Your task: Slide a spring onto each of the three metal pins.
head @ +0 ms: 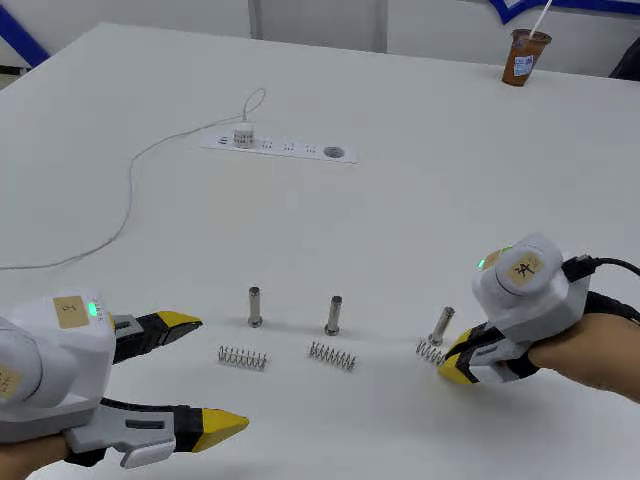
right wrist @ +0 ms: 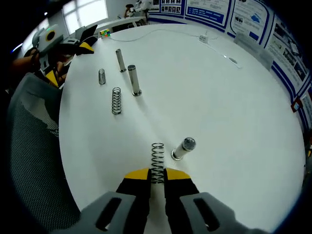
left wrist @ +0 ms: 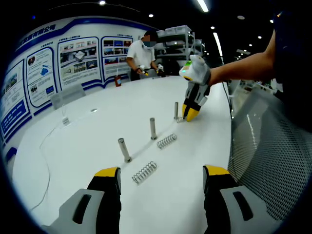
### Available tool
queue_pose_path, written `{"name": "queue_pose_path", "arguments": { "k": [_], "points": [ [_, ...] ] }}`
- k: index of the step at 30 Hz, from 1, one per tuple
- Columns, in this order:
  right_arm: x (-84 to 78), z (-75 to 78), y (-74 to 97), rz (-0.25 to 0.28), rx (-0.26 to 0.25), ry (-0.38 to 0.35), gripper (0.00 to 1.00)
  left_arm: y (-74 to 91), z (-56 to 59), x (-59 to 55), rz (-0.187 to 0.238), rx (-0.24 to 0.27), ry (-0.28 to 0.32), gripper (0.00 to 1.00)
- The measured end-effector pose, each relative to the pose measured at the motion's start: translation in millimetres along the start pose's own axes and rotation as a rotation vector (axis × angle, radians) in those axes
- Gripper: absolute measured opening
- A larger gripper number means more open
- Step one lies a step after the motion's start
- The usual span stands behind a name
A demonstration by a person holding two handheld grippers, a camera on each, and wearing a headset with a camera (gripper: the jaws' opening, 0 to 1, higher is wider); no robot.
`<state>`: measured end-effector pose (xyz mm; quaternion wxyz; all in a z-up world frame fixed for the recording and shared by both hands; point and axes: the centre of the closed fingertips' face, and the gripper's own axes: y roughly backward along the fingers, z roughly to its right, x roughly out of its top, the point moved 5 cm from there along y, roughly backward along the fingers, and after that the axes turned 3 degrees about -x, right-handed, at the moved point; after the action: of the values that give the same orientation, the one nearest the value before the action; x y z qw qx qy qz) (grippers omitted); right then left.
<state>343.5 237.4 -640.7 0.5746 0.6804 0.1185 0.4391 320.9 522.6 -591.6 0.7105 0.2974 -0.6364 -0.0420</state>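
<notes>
1. Left gripper (head: 212,372): nearest item. The jaws are spread wide and hold nothing, low over the near part of the table (head: 400,220). Risk: a careless sweep forward would knock the loose spring lying just ahead of it.
2. Left spring (head: 243,357) and middle spring (head: 332,355): both lie on their sides, untouched, each just in front of its own pin. Risk: being round and light, they probably roll or skid if nudged, and could end up out of line with their pins.
3. Right gripper (right wrist: 157,174): the jaws are clenched on the near end of the right spring (right wrist: 157,158). The spring lies on the table and points away from the jaws. Risk: held by its end coils only, it may droop, pivot or squirt out when lifted. A hard squeeze could also crush the coils.
4. Right pin (right wrist: 183,148): bare, standing just beside the held spring. Risk: the spring's narrow bore must meet the pin top squarely, and an off-axis approach would likely catch a coil on the rim. A sideways push might tip the pin, which seems to rest on a small base.
5. Middle pin (head: 334,315) and left pin (head: 255,307): bare and upright, in a row with the right pin. Risk: the right gripper could brush the middle pin while it turns the spring upright.
6. Power strip (head: 280,147) and cup (head: 524,57): far side of the table, well apart from the work. No hazard is judged likely.
</notes>
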Motion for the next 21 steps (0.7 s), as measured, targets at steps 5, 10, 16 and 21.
{"name": "queue_pose_path", "arguments": {
  "k": [5, 10, 16, 21],
  "points": [
    [-0.5, -5.0, 1.7, -0.004, 0.008, 0.000, 0.12, -0.9, 3.4, 0.7, 0.000, -0.014, -0.004, 0.67],
    [1.4, -13.2, 8.6, 0.004, 0.012, 0.017, 0.11, -3.8, 8.3, 1.6, -0.003, -0.038, -0.012, 0.65],
    [10.4, -24.8, 19.6, 0.011, 0.030, 0.066, 0.11, -13.6, 17.2, 9.1, -0.007, -0.098, -0.048, 0.63],
    [24.1, -34.4, 26.1, 0.031, 0.055, 0.111, 0.11, -23.9, 18.9, 15.5, -0.013, -0.137, -0.086, 0.60]
  ]
}}
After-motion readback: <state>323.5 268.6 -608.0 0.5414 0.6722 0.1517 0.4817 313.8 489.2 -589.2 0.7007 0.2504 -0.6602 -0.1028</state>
